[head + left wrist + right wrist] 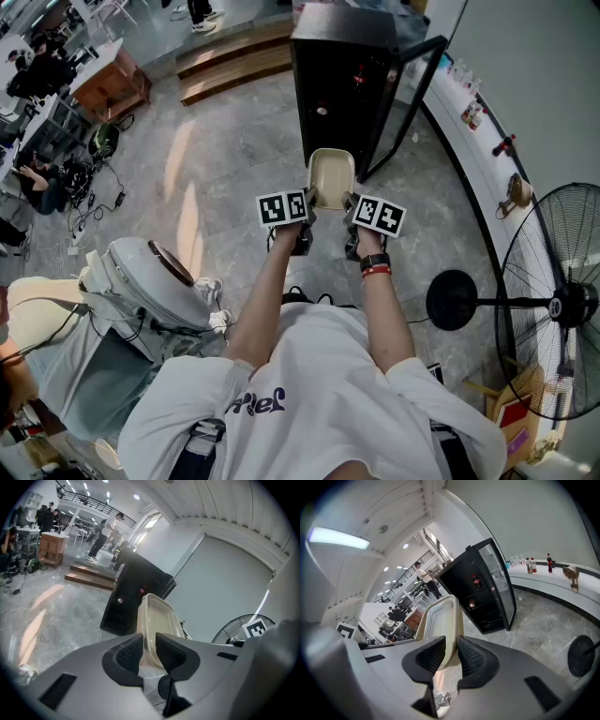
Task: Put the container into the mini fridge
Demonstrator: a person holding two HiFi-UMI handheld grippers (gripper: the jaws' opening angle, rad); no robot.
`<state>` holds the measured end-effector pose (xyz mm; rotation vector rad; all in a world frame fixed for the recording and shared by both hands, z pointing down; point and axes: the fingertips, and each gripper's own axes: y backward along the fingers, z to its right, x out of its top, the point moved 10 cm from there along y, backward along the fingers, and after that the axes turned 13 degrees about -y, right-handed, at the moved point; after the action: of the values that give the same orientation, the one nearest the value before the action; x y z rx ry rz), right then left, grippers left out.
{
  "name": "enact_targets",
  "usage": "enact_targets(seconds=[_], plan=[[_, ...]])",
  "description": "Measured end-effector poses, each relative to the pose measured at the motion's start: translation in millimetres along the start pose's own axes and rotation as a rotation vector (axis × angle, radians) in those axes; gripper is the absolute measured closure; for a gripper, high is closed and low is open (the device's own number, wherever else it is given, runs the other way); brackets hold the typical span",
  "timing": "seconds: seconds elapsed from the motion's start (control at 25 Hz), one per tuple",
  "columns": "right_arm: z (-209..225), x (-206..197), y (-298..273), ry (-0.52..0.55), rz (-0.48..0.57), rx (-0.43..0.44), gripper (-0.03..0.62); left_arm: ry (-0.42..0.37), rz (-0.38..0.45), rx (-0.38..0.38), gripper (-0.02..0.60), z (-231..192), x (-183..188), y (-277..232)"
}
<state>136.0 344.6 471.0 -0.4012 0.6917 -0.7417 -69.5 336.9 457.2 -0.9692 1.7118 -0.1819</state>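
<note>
The person's left arm [265, 300] reaches straight out in front, and the left gripper [302, 217] points forward and a little down. Its jaws are closed on the left edge of the container [331, 176], with the ribbed pads [129, 653] pressing on the rim from both sides. The cream container is shallow. It sticks out past the tips of the jaws and sits between the two grippers. The right gripper [352, 223] is just beside the left one and points the same way. Its jaws pinch the right edge of the container. The right arm [384, 314] is stretched out too, with a watch [374, 262] and a red band on the wrist. The black mini fridge [337, 89] stands on the floor ahead of both grippers, past the container and not touching it. Its glass door [405, 108] hangs open on the right side.
</note>
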Motion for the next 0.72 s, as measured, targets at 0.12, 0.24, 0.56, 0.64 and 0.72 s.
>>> enact_targets(seconds=[0.12,0.24,0.56,0.64,0.72], plan=[[3.2,2.9,3.6,0.007,-0.007,-0.004,0.496,0.013,0.002,0.004,0.488,5.9,-2.6,-1.5],[3.3,0.7,7.6,0.002,-0.003,0.000,0.496,0.015,0.008,0.004,0.494,9.3,-4.3,2.2],[0.3,5.3,-9.4,-0.003,0.004,0.002,0.494,0.045,0.030,0.002,0.497,-4.8,-0.7,-6.0],[-0.1,9.8,-19.5,-0.021,0.004,0.007,0.494,0.046,0.033,0.000,0.497,-12.0,4.7,-12.6],[-1.2,15.4,-30.2,-0.036,0.002,0.010,0.494,0.045,0.033,-0.002,0.497,-19.8,12.1,-19.8]])
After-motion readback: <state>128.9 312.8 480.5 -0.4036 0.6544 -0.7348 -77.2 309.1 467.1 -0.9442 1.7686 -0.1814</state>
